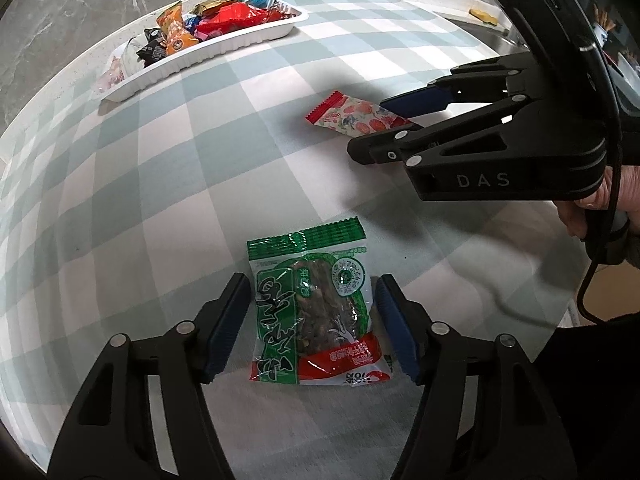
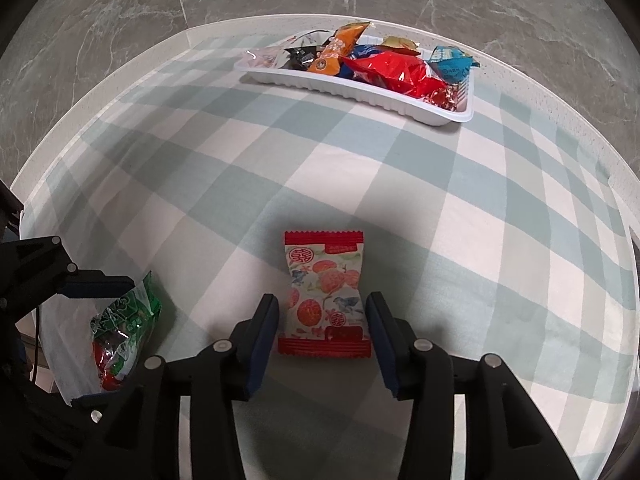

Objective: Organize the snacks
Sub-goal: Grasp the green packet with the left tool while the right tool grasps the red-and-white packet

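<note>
Checked tablecloth (image 2: pixel 460 208): tray (image 2: pixel 360 94), two packets (image 2: pixel 324 296)

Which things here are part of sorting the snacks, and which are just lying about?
Job: green snack packet between the left gripper jaws; red-and-white packet between the right gripper jaws; white tray of snacks.
Lying about: small yellow piece at the table edge.

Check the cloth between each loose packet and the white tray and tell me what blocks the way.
Nothing visible does. The green packet lies between the left gripper jaws, the red-and-white packet between the right gripper jaws, neither pressed. From both to the tray only bare checked cloth shows.
</note>
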